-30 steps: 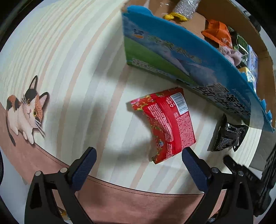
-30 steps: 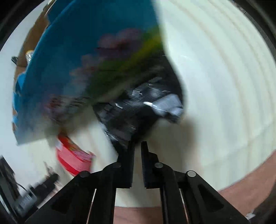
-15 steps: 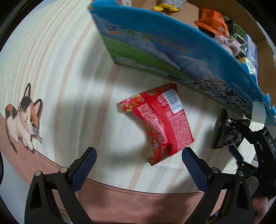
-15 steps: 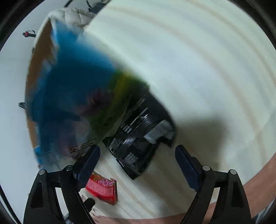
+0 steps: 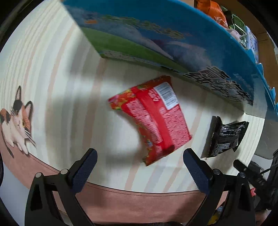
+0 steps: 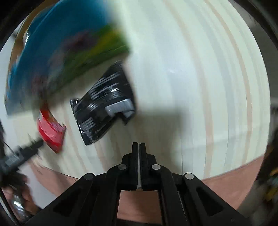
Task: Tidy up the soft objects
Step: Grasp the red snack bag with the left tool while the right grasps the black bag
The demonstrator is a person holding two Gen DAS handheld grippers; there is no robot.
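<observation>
first, the left wrist view: the left gripper (image 5: 139, 161) stands wide apart, its two blue-padded fingers (image 5: 84, 166) spread with nothing between them and touching nothing. it hangs over a striped tablecloth (image 5: 60, 73) that has a cat picture (image 5: 16, 120) printed near its brown border. just ahead of the right-hand finger lies a red snack packet (image 5: 152, 120), flat on the cloth, barcode side up, one corner reaching in past that finger's tip but apart from the pad. to the right of it, well clear, lies a black packet (image 5: 224, 137), also flat on the cloth. behind both runs the blue and green printed wall of a cardboard box (image 5: 156, 34); the red packet's far corner sits just beside the foot of that wall. inside the box, past the rim, an orange packet (image 5: 215, 12) and a green packet (image 5: 238, 24) show among other soft things too small to name.

next, the right wrist view, which is smeared by blur: the right gripper (image 6: 138, 147) has its two black fingers pressed together with only a thin slit left, and no object sits in that slit. the black packet (image 6: 102, 106) lies on the cloth ahead and a little left of the tips, apart from them. the red snack packet (image 6: 51, 132) is further left, and the blurred box wall (image 6: 57, 47) rises behind both.
</observation>
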